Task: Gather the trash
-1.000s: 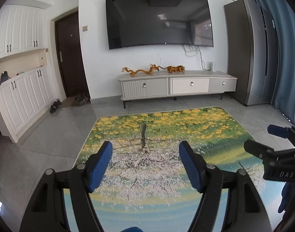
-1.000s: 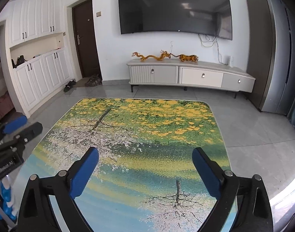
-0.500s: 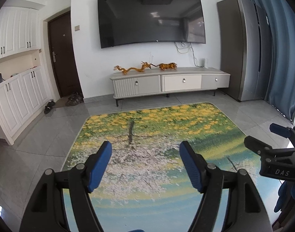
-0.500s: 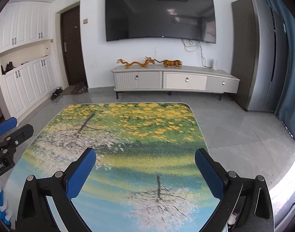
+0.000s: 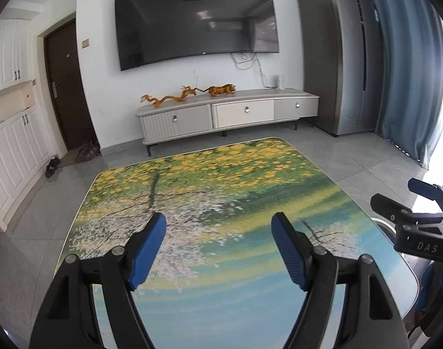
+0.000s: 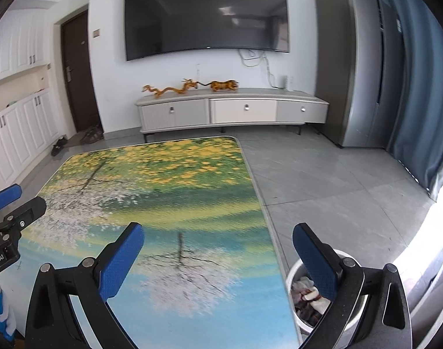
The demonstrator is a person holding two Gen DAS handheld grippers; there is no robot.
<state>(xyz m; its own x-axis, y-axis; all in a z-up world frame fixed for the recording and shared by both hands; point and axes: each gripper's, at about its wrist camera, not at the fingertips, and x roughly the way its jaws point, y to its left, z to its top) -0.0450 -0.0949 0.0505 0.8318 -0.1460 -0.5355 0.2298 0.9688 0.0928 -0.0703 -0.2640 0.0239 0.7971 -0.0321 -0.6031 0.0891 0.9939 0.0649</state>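
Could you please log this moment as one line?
left gripper: open, empty | right gripper: open, empty | white round waste bin: holds trash, beside scenic-print table

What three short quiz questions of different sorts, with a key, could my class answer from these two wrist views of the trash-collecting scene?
1. True or false: the right gripper is shut on a piece of trash.
2. Multiple choice: the white bin stands (A) on the printed table, (B) on the floor beside the table's right edge, (C) on the TV cabinet.
3. Fill in: both figurines on the TV cabinet are coloured ______.

Key
1. False: both the right gripper and the left gripper are open and empty.
2. B; it already holds crumpled trash, next to the table.
3. Orange.
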